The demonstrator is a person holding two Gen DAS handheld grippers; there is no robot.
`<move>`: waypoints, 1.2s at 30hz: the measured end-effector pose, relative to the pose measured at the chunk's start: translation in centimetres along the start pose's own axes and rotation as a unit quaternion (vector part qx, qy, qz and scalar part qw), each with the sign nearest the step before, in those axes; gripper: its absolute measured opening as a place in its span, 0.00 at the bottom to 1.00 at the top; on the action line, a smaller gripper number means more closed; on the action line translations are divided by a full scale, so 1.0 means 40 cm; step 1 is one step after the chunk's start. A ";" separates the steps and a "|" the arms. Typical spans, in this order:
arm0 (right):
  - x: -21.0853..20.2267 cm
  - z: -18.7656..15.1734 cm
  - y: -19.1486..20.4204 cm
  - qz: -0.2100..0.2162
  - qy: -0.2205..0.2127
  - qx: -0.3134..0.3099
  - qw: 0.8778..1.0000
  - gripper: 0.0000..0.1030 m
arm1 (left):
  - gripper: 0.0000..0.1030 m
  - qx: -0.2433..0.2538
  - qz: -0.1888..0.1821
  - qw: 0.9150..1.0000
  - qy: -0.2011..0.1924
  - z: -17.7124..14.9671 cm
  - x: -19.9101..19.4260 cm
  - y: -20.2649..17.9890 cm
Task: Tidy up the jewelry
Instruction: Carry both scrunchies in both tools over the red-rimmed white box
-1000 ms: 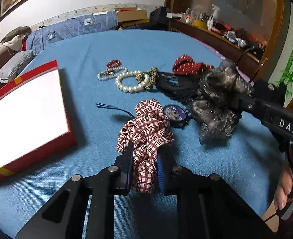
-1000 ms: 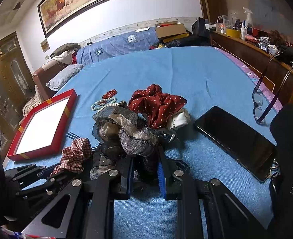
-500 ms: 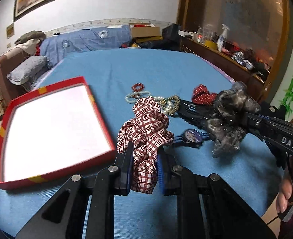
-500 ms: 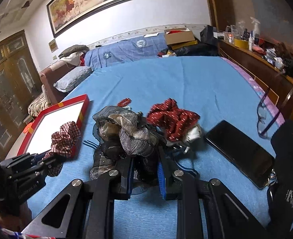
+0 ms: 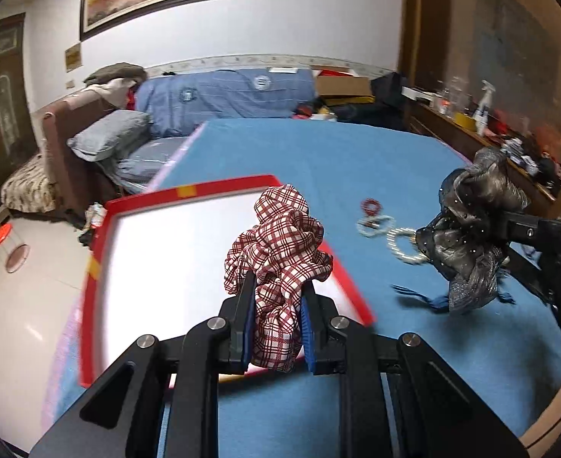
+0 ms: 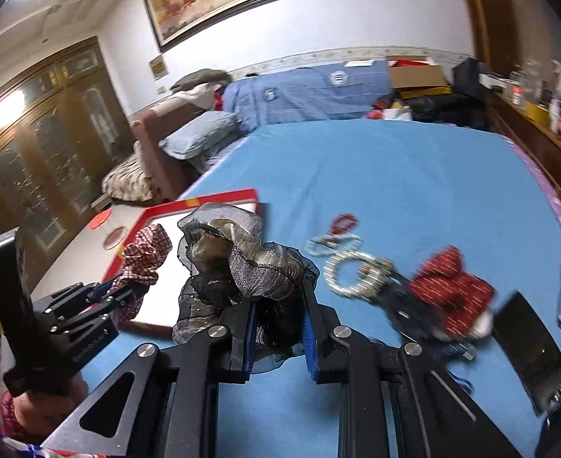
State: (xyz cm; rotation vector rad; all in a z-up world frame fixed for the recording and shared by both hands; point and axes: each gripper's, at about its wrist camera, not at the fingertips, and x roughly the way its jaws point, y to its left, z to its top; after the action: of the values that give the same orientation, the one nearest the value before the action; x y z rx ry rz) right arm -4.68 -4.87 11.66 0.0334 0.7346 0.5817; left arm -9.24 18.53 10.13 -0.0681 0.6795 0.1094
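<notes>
Left gripper (image 5: 276,316): angled downward, clenched on red plaid scrunchie (image 5: 280,244), held above the near right part of the red-rimmed white tray (image 5: 135,206). Right gripper (image 6: 278,334): angled downward, clamped on grey-gold gauze scrunchie (image 6: 242,263), raised over blue bedspread (image 6: 394,175), right of tray. Pearl bracelets (image 6: 351,271) lie farther right. No legible writing.

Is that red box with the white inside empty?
Empty as far as shown: the red box shows bare white; the checked scrunchie hides part.

beaded bracelets (image 6: 351,267) blurred; phone (image 6: 528,347) partly cut off.
</notes>
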 end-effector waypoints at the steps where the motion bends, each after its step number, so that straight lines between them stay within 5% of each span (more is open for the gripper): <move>1: 0.020 0.016 0.018 0.002 0.005 -0.004 1.000 0.22 | 0.18 -0.002 0.007 1.000 0.001 0.006 0.004 0.021; 15: 0.377 0.169 0.167 0.031 0.077 -0.004 0.997 0.22 | 0.19 -0.042 0.068 0.996 0.049 0.111 0.190 0.230; 31: 0.615 0.212 0.183 0.010 0.125 0.024 0.992 0.22 | 0.19 -0.090 0.053 0.990 0.096 0.128 0.347 0.336; 36: 0.641 0.220 0.176 0.000 0.130 0.027 0.991 0.41 | 0.34 -0.091 0.058 0.990 0.093 0.132 0.359 0.330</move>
State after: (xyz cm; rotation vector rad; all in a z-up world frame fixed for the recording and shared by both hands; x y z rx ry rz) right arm 12.71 15.68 3.88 0.0083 1.0045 0.5723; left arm 3.52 33.28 4.84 -0.2160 0.8584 0.2806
